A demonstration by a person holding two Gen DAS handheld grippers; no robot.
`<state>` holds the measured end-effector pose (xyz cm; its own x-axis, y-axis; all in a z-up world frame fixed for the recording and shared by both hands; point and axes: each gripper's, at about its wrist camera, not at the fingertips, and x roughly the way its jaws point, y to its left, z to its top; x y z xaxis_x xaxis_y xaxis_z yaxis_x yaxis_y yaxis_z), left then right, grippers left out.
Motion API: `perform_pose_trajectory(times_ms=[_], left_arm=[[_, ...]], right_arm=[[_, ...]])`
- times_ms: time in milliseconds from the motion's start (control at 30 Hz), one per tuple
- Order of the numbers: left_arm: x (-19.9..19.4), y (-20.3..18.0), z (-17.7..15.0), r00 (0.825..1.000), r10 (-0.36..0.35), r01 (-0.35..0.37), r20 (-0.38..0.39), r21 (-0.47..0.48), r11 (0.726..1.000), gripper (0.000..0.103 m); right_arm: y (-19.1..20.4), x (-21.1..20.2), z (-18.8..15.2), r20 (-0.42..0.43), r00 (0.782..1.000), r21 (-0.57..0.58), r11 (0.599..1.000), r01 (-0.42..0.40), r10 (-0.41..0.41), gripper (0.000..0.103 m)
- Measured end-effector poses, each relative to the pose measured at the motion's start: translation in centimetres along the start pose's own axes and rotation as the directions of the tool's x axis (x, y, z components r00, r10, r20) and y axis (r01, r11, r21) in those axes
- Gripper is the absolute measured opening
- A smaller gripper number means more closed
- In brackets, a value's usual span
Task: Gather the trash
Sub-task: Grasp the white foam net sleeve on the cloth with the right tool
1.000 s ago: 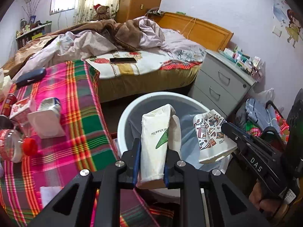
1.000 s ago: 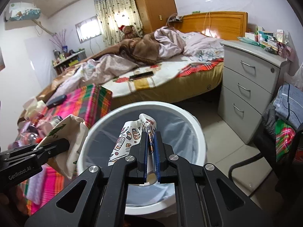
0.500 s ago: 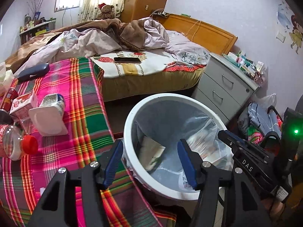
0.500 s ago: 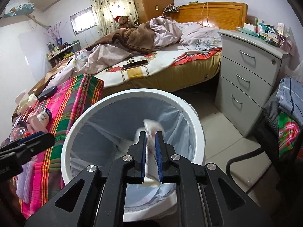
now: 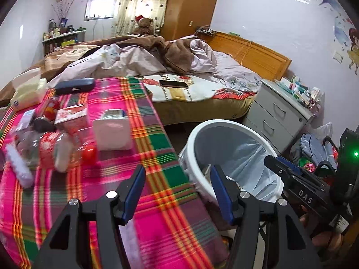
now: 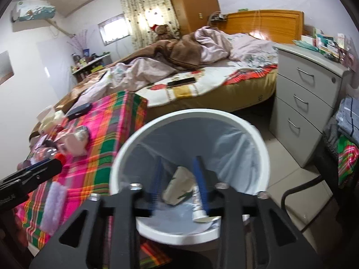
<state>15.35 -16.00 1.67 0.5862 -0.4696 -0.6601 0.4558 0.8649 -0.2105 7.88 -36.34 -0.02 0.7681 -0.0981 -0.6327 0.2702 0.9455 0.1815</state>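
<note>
The white bin (image 6: 260, 139) with a clear liner stands beside the plaid table. A crumpled white carton (image 6: 179, 186) lies inside it. My right gripper (image 6: 178, 177) hangs over the bin with its jaws opening. A pale, blurred paper cup (image 6: 198, 204) sits loose by its right finger, and no pad presses on it. My left gripper (image 5: 178, 192) is open and empty above the table's right edge, next to the bin rim (image 5: 195, 139). On the table lie a plastic bottle with a red cap (image 5: 56, 150), a white tub (image 5: 112, 132) and a red-and-white carton (image 5: 71, 116).
A tissue box (image 5: 27, 92) and a dark case (image 5: 74, 85) sit at the table's far end. The bed (image 5: 184, 89) with a phone on it lies behind. A grey drawer unit (image 6: 309, 103) stands to the right of the bin, with a chair and clothes (image 6: 345, 152) further right.
Both grippers went from shut to open. The white carton left the left jaws and dropped into the bin, the patterned cup slipped from the right. The left gripper swung left over the table.
</note>
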Motion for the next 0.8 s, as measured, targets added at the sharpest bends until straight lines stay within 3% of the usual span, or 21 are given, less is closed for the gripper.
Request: perform_pose_trajectory(times_ms=[33, 400, 533, 800], left_arm=[[-0.4, 0.4, -0.2, 1.0, 0.013, -0.013, 0.005, -0.004, 1.0, 0.062], [-4.8, 6.5, -2.6, 0.992, 0.11, -0.105, 0.057, -0.085, 0.991, 0.063], [-5.8, 8.6, -3.5, 0.981, 0.182, -0.175, 0.062, -0.112, 0.978, 0.064], [-7.2, 13.5, -5.7, 0.969, 0.244, -0.231, 0.047, -0.193, 0.954, 0.064]], right_arm=[[0.4, -0.2, -0.1, 0.004, 1.0, -0.005, 1.0, -0.013, 0.013, 0.051], [5.9, -1.0, -1.1, 0.01, 0.993, -0.064, 0.991, -0.117, 0.118, 0.051], [7.9, -0.7, -1.9, -0.017, 0.987, -0.089, 0.983, -0.158, 0.157, 0.051], [12.5, 0.7, -3.9, -0.107, 0.965, -0.14, 0.958, -0.252, 0.238, 0.051]])
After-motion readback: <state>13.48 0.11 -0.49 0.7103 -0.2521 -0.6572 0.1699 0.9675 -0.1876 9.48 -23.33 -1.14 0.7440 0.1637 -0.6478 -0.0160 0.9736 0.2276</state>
